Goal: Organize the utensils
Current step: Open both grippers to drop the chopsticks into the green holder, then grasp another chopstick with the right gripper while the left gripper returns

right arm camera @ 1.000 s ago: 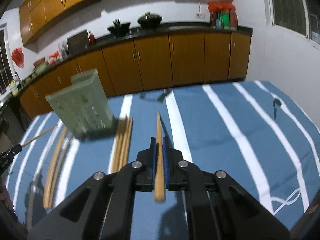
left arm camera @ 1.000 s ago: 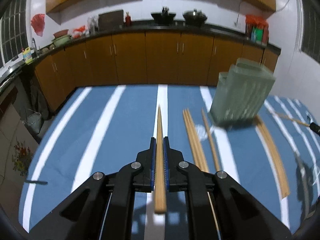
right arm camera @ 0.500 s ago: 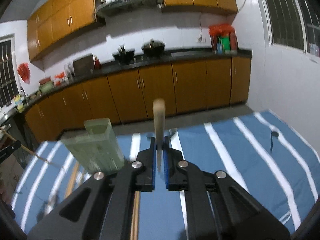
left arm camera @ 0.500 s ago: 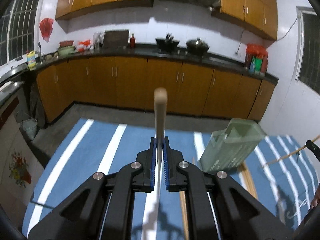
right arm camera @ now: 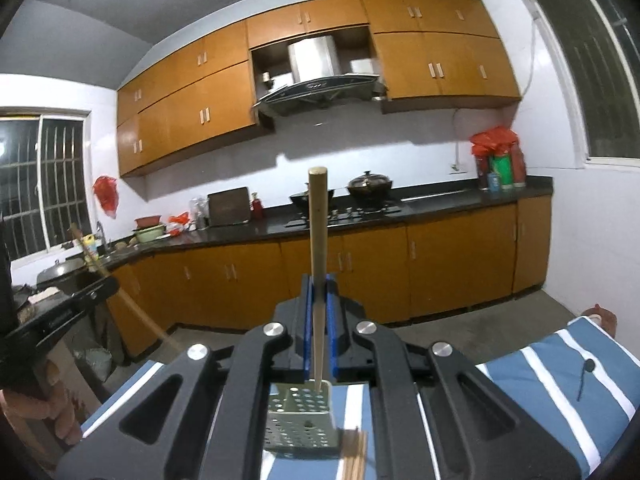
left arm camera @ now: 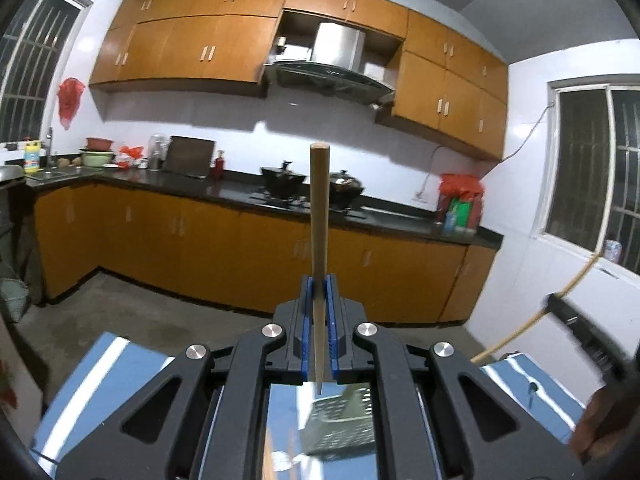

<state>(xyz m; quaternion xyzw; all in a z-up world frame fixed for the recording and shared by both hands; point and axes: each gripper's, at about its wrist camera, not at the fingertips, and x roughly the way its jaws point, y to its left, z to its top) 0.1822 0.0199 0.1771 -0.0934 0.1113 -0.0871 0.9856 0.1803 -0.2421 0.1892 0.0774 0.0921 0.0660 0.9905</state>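
Two tongs – left tongs (left arm camera: 319, 300), right tongs (right arm camera: 319, 300) – each pinching one upright chopstick (left arm camera: 319, 216), one perforated green holder (right arm camera: 301, 420) below

Both views lit by indoor artificial light, cool white, source overhead and out of frame; windows (right arm camera: 44, 184) dark. White wall (left arm camera: 240, 120) bright and even, with soft shadows under the upper cabinets (left arm camera: 180, 46). Strong fisheye: cabinet lines and ceiling bow, black vignette at all corners. Glare on the striped cloth (left arm camera: 108, 364) in left view, stripes washed to white sheen. Perforated holder (left arm camera: 340, 428) smeared by motion blur in left view, sharper in right view (right arm camera: 304, 416). Held chopstick (left arm camera: 320, 240) soft at its near end. The other tool (left arm camera: 580, 332) at frame edge blurred. Black tool arms underexposed, little surface detail. Counter (right arm camera: 360, 216) shows dull reflections.
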